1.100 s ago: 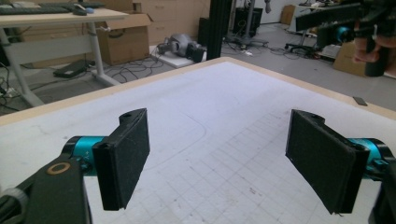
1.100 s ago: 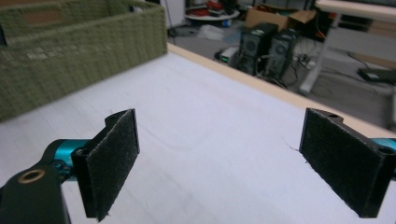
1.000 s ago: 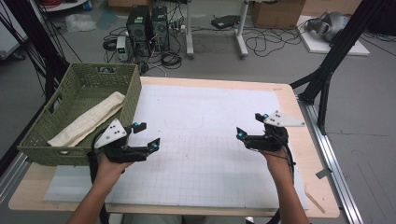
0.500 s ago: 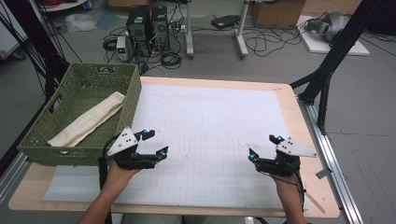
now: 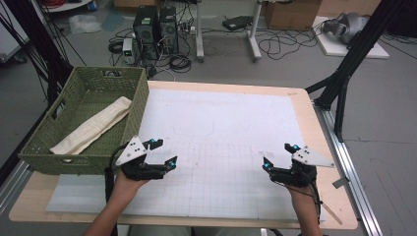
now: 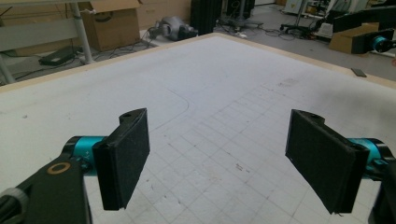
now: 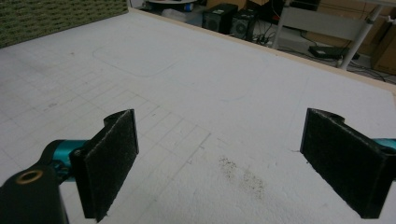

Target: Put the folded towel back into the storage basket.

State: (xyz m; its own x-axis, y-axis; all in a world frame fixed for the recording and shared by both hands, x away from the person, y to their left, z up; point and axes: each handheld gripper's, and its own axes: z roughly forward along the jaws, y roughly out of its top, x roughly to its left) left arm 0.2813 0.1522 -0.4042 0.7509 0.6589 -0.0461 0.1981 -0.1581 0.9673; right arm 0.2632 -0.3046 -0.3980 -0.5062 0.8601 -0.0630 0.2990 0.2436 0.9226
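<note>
- Cloth (image 5: 93, 129), rolled and cream-coloured, lies in the green basket (image 5: 135, 115) at the tabletop's (image 5: 236, 123) left edge in the high view, long axis running from near-left to far-right. The left gripper (image 5: 163, 153) is nearer, just beside the basket's near corner; the right gripper (image 5: 278, 155) is well apart.
- Left gripper view: jaws wide, nothing between them, pointing across the bare mat (image 6: 210, 93).
- Right gripper view: jaws wide and empty; the basket's wall (image 7: 60, 16) shows far off.

Two grippers — left gripper (image 5: 163, 153), right gripper (image 5: 279, 156) — one basket (image 5: 42, 150), one folded cloth (image 5: 93, 126), one mat (image 5: 226, 128)

Woven green basket (image 5: 86, 123); soft cream cloth (image 5: 93, 125); matt white mat (image 5: 221, 142); wood table (image 5: 314, 128) edge.
</note>
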